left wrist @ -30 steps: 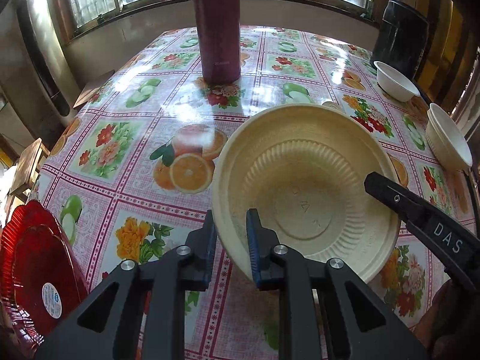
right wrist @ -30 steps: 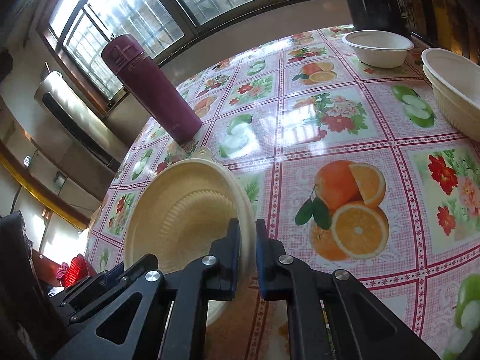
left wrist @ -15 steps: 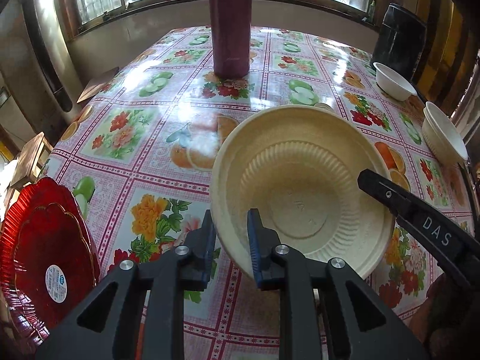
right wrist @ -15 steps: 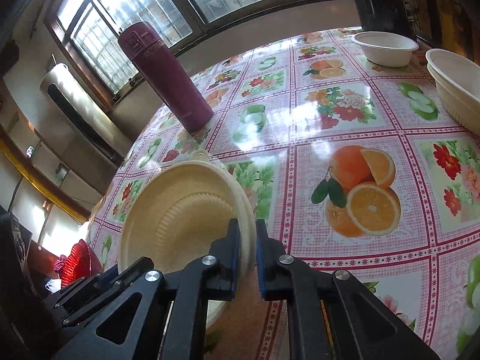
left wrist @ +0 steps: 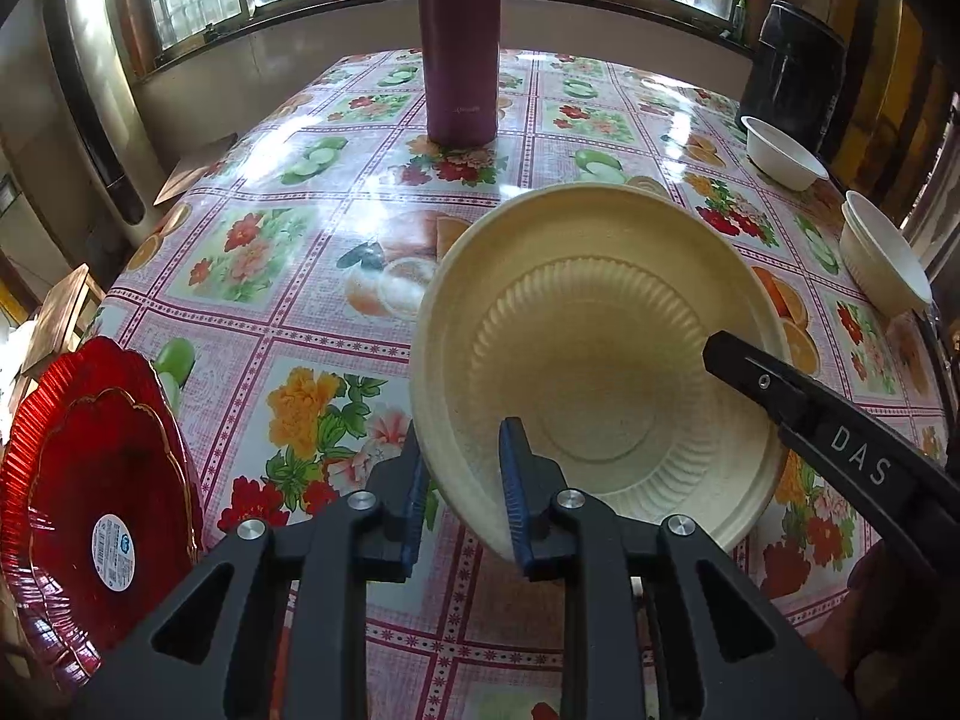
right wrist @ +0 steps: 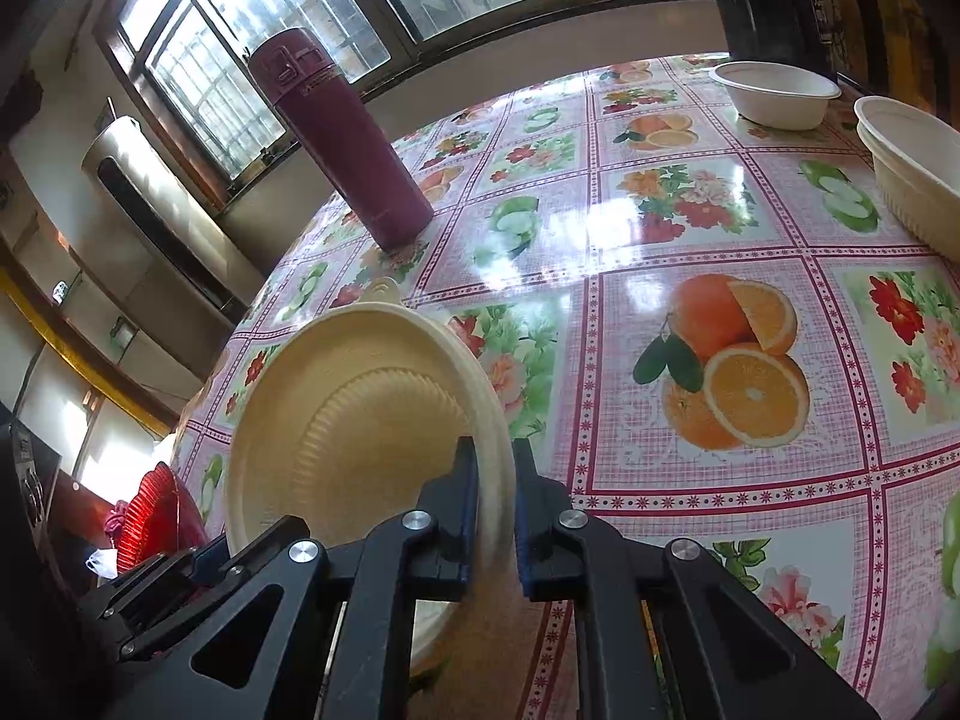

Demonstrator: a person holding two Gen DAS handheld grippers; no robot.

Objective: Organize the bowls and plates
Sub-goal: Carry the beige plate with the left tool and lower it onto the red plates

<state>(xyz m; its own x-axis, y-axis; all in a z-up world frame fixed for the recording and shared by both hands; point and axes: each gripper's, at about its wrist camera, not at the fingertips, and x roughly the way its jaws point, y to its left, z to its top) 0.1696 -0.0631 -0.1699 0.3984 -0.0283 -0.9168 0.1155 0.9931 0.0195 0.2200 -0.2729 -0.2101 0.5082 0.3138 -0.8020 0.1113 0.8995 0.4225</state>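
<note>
1. the left gripper [left wrist: 459, 486] has just been opening; the cream bowl's [left wrist: 600, 354] rim sits between its fingers with a gap on the inner side, so that hold looks slack
2. the right gripper [right wrist: 495, 516] is narrow, clamped on the opposite rim
3. judged: the bowl is passing to the right hand alone
4. the bowl is tilted, in front of the flask [left wrist: 459, 48]; red plates [left wrist: 90, 480] lie left of it, white bowls [left wrist: 882, 264] right
5. whether the bowl's underside touches the table is hidden
</note>
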